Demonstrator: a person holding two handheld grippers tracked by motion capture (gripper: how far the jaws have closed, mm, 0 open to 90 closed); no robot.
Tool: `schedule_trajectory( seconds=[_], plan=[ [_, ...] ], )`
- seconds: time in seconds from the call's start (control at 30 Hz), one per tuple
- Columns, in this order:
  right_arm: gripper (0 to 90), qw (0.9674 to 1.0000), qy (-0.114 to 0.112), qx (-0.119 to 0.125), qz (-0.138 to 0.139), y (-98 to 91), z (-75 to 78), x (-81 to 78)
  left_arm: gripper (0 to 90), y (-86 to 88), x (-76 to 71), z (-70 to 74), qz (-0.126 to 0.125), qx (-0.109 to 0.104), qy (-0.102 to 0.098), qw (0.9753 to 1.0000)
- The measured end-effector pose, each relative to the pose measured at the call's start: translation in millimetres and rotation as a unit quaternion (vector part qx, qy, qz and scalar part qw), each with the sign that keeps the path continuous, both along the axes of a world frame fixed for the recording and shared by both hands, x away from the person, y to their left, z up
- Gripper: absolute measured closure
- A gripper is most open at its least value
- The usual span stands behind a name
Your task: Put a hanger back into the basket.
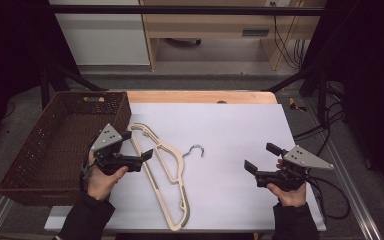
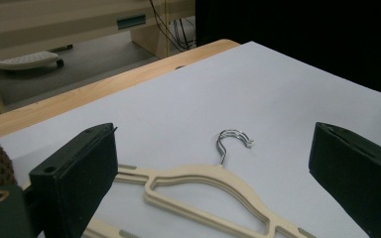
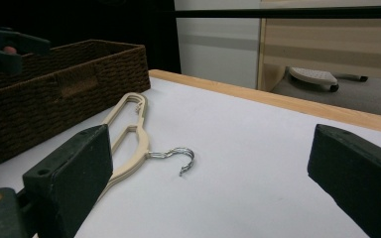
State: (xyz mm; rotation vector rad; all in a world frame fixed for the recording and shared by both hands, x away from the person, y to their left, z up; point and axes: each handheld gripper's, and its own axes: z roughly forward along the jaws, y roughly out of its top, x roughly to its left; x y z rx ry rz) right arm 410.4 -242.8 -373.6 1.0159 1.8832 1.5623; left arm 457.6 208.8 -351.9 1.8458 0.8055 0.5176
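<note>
Two grippers hang above the white sheet (image 1: 230,130), both with jaws spread wide and holding nothing. We see the cream hangers (image 1: 165,170), stacked flat on the sheet, lying just ahead of and below the left gripper (image 1: 139,145), its jaws above their near arm. From the right gripper (image 1: 260,157) they lie well ahead, the metal hook (image 3: 176,154) between its jaws.
</note>
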Motion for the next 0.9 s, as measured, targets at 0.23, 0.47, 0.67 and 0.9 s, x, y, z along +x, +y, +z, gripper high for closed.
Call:
schedule_trajectory(
  seconds=[0.23, 0.47, 0.67, 0.9],
  plan=[
    [4.5, 1.0, 0.001, -0.002, 0.006, 0.1, -0.6, 0.7, 5.3, -24.3, 20.0, -11.1, -0.013, 0.021, 0.024, 0.9994],
    [5.1, 0.9999, 0.006, -0.005, 0.009, 2.2, -2.0, 1.7, 6.8, -49.4, 37.4, -25.7, -0.028, 0.062, 0.046, 0.9966],
    [5.2, 0.9999, 0.007, -0.005, 0.01, 2.3, -2.1, 1.6, 8.7, -68.9, 49.8, -38.2, -0.041, 0.085, 0.062, 0.9936],
    [5.2, 0.9999, 0.008, -0.005, 0.014, 2.9, -2.9, 2.7, 12.0, -89.9, 65.9, -53.1, -0.055, 0.111, 0.082, 0.9889]
  ],
)
